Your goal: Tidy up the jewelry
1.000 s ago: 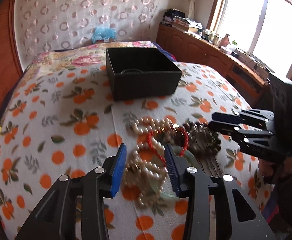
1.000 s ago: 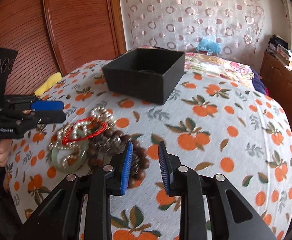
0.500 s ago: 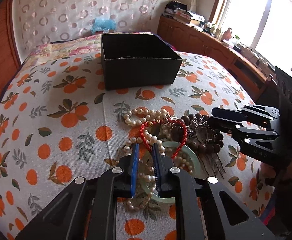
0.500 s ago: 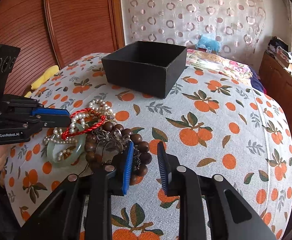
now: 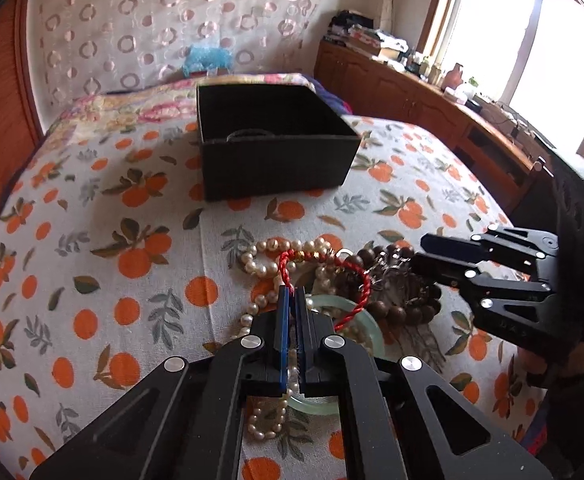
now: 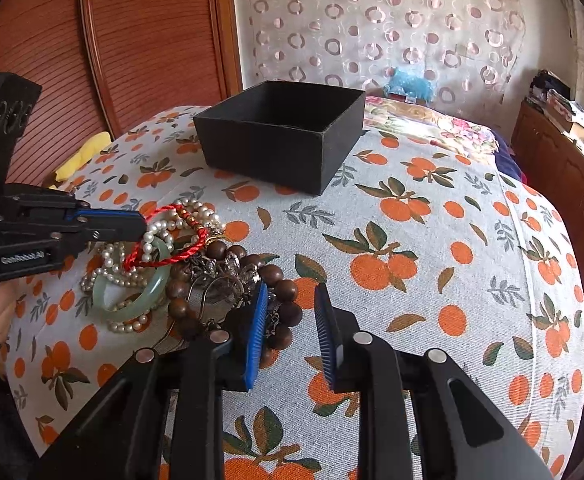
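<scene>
red cord bracelet (image 5: 355, 280) is pinched at its knotted end by the left gripper (image 5: 292, 300), whose jaws have just closed on it. the cord lies over the jewelry pile, with pearl strands (image 5: 276, 248) and a jade bangle (image 6: 140, 300). black box (image 5: 272, 144) sits at 12 o'clock of the pile, apart from it. right gripper (image 6: 292, 320) stands parted, holding nothing, its left finger against the wooden beads (image 6: 276, 276).
</scene>
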Action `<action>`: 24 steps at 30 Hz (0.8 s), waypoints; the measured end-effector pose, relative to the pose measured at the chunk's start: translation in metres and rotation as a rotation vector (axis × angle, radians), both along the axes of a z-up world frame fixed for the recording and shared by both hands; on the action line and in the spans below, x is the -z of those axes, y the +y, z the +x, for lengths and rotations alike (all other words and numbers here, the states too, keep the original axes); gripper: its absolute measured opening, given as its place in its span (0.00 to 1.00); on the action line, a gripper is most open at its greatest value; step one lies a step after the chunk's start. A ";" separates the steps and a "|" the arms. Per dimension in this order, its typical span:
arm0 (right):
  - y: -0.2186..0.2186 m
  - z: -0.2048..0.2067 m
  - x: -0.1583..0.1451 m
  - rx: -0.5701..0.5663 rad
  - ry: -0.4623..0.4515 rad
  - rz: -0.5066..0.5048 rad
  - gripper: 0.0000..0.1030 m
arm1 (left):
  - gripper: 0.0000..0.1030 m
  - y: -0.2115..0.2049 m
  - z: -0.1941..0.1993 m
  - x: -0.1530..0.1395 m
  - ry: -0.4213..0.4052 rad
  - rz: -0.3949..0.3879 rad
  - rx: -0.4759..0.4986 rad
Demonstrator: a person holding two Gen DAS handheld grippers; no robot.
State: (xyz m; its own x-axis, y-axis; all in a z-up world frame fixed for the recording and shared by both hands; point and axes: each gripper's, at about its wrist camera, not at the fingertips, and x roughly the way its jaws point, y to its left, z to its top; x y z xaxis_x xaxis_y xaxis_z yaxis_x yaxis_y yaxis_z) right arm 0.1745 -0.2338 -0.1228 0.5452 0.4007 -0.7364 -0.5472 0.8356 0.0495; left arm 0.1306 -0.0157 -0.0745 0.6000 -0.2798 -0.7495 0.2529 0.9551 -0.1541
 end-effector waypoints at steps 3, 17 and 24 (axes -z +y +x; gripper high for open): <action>0.000 0.000 0.000 0.000 0.000 0.000 0.26 | 0.02 0.000 -0.009 -0.012 -0.043 0.006 -0.011; -0.002 0.002 0.001 -0.005 0.025 0.015 0.26 | 0.02 -0.002 -0.043 -0.050 -0.194 0.029 -0.021; -0.003 0.004 -0.001 -0.025 0.040 0.021 0.17 | 0.02 0.001 -0.048 -0.044 -0.180 0.015 -0.022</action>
